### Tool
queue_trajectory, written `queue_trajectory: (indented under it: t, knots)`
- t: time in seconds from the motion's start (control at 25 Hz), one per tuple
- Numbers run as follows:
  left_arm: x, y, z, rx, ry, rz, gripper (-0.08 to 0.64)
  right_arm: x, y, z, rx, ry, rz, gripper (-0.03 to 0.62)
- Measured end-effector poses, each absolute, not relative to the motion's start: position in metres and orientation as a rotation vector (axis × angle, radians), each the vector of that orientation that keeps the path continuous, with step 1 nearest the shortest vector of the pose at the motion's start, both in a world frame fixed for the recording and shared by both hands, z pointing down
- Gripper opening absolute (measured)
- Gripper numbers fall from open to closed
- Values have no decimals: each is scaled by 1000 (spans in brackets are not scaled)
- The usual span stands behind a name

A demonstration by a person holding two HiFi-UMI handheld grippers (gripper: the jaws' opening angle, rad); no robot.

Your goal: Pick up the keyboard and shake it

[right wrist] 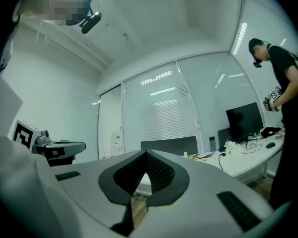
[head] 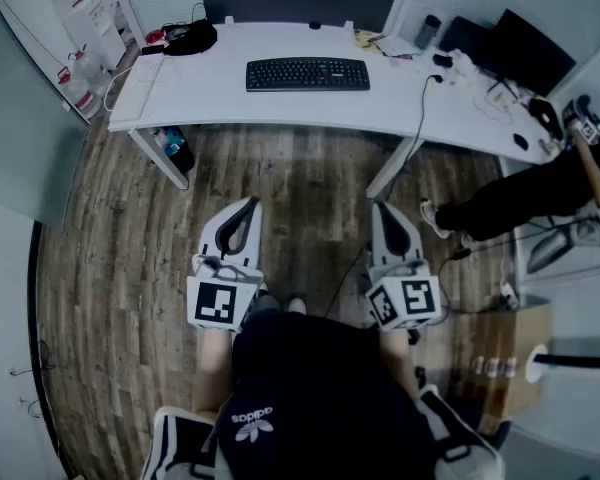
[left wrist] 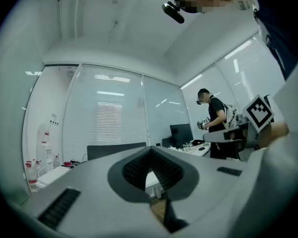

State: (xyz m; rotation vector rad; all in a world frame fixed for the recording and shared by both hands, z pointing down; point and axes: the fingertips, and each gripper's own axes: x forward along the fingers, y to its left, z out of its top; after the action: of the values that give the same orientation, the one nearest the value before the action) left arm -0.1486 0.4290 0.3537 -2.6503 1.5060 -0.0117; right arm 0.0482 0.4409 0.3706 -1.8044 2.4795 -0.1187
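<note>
Item, left claw (head: 248, 208): jaws together, nothing between them, held level above the wood floor (head: 310, 193) just ahead of my knees. Item, right claw (head: 380, 210): jaws likewise together and empty, level, beside the left one with a gap between. Item, keyboard (head: 308, 74): black, lying flat near the middle of the white desk (head: 210, 93), well apart from both claws. Containers: one cardboard box (head: 510, 348) on the floor at my right, near the right claw, with a row of pale round tops in it; what they were I could not tell. Bottles (head: 175, 148) stood on the floor under the desk's left end, beside its leg (head: 160, 163). One dark flask (head: 427, 30) stood upright on the desk, to the right of the keyboard. One white dispenser (head: 85, 13) stood at the left wall. Other things: a black bag (head: 192, 38) on the desk's back left corner; a dark panel (head: 297, 3) behind the desk; a monitor (head: 528, 50) on the desk's right wing; small clutter near it, too small to name. In the way: a strip of bare floor and the desk's front edge lay between my claws and the keyboard; a black cable (head: 420, 118) hung from the desk past the right leg (head: 390, 173), on the right claw's side. A person (head: 540, 193) in black stood at the right wing.
</note>
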Motion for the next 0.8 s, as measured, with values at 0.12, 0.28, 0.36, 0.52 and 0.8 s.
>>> queue_trajectory:
  t: [0.12,0.28,0.36,0.52,0.8]
  knots:
    - [-148,426,350,-2653,1516,17,2,48,439,369,-1796,2486,-118,0]
    - [-147,425,349,-2661,1514,25,2,47,435,370,-1787,2487,-130,0]
    - [-145,425,351,-2664,1515,21,2,48,435,371,-1781,2494,-128,0]
    - [-139,423,353,-2664,1520,15,2,53,432,373,-1779,2505,-119,0]
    - [-135,414,350,-2653,1525,26,2,58,423,366,-1685,2469,-134,0]
